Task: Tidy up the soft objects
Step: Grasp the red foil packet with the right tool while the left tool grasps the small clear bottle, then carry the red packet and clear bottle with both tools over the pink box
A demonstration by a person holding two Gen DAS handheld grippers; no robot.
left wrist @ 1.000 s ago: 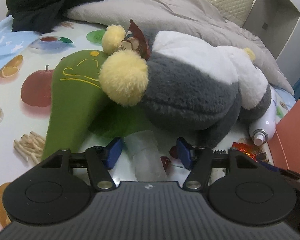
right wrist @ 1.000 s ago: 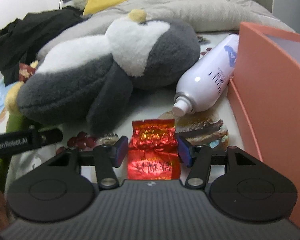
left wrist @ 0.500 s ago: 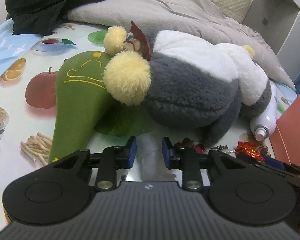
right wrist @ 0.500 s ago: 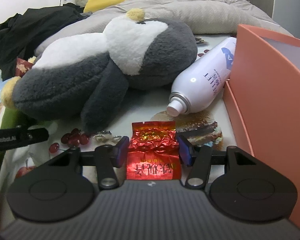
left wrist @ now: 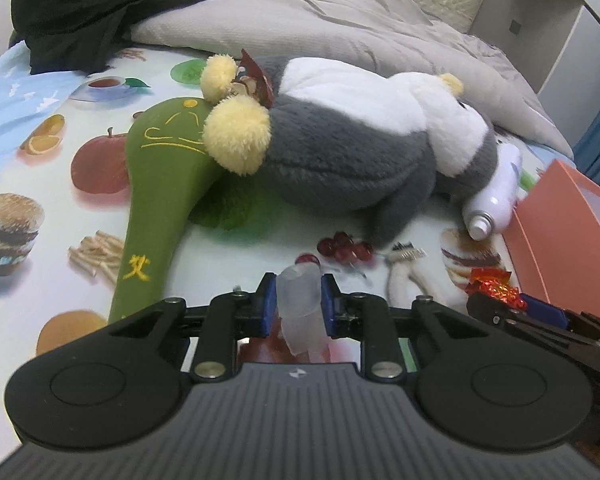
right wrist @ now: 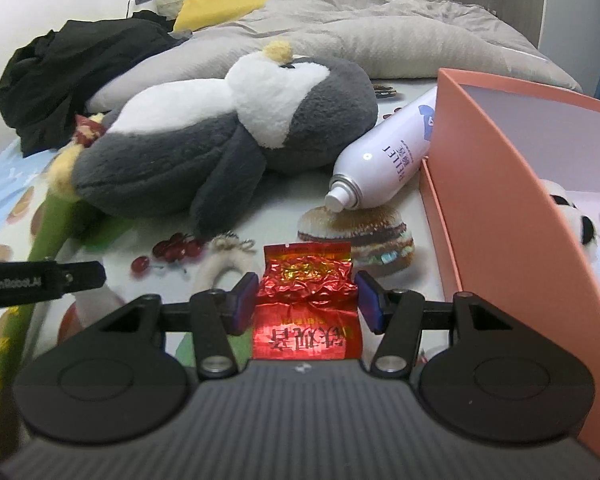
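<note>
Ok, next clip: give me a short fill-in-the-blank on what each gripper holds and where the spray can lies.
1. The left gripper is shut on a small translucent ____ bottle.
2. The right gripper holds a crinkled foil packet coloured ____.
3. The white spray can lies on its side between the orange box and the plush ____.

Missing words: plastic; red; penguin
</note>
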